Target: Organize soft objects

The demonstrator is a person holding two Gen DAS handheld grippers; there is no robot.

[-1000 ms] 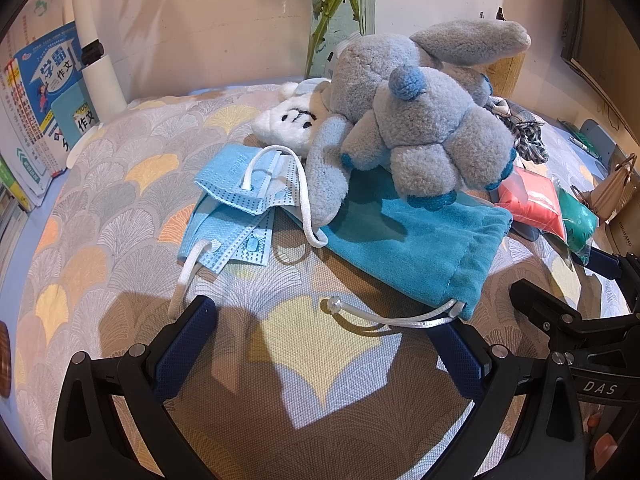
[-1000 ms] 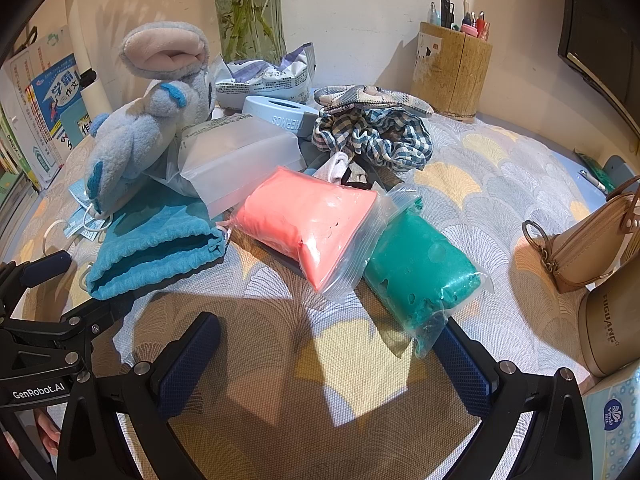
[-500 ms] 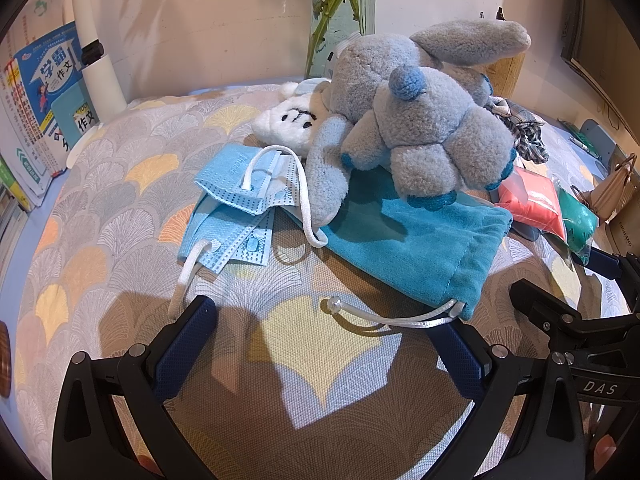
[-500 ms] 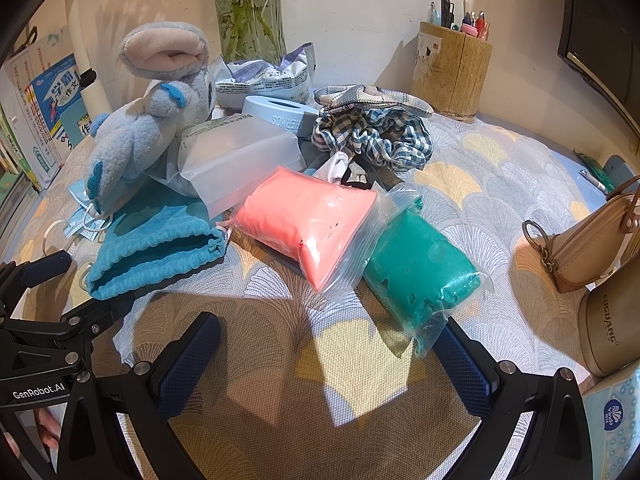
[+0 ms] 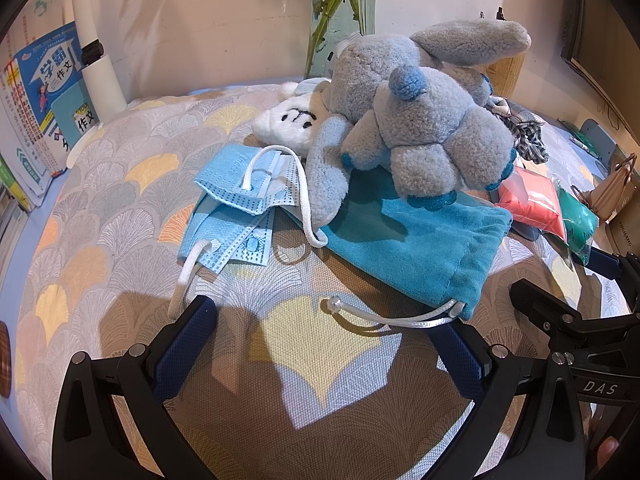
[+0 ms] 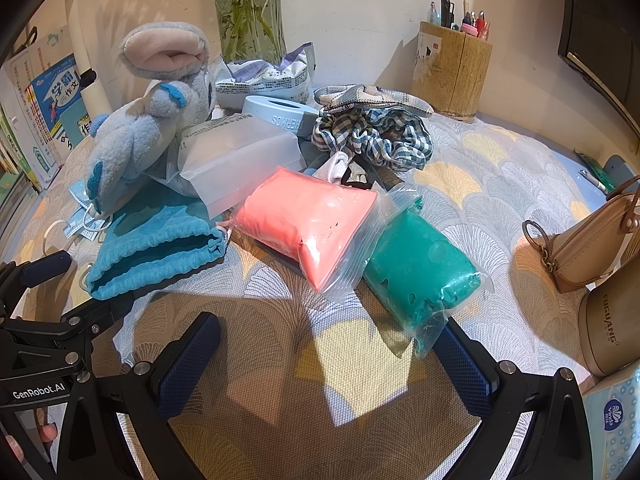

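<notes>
left claw [image 5: 326, 336]: jaws spread wide, nothing between them, low over the tablecloth [image 5: 120, 208]; dark-blue ribbed pads
right claw [image 6: 326, 356]: also released, jaws wide apart & empty, over bare cloth just in front of the bagged clay
plush [image 5: 420, 120]: grey-blue fleecy toy w/ darker blue paw tips, lying on its side, partly on top of the pouch; long ear sticking out to the right
white plush [image 5: 288, 124]: small, fluffy, stitched black face, tucked against the grey one's far-left side
pouch [image 5: 416, 240]: teal velvety drawstring bag, lies flat, mouth toward left claw; white satin cord [image 5: 384, 316] trails onto the cloth near the right-hand pad
masks [image 5: 240, 200]: 2 or so light-blue pleated face masks, crumpled, white ear loops; one loop lies over the pouch edge, another ends just by the left-hand pad
pink bag [image 6: 308, 220]: clear zip bag holding a smooth pink clay-like block
green bag [image 6: 420, 272]: clear zip bag w/ teal lump, pitted surface, touching the pink bag; its corner is just beside the right claw's right pad
frosted bag [image 6: 236, 160]: translucent white packet, contents can't tell
checked cloth [image 6: 372, 132]: blue/white gingham, bunched up behind the clay bags
pen holder [image 6: 452, 68]: wooden cylinder w/ pens, by the wall
vase [image 6: 250, 20]: glass, green stems inside
edges: books [image 5: 44, 96] upright on far left; tan handbag [image 6: 592, 240] & flask [image 6: 612, 328] at right edge
open room: bare cloth strip in front of both claws, wider patch right of the checked cloth
</notes>
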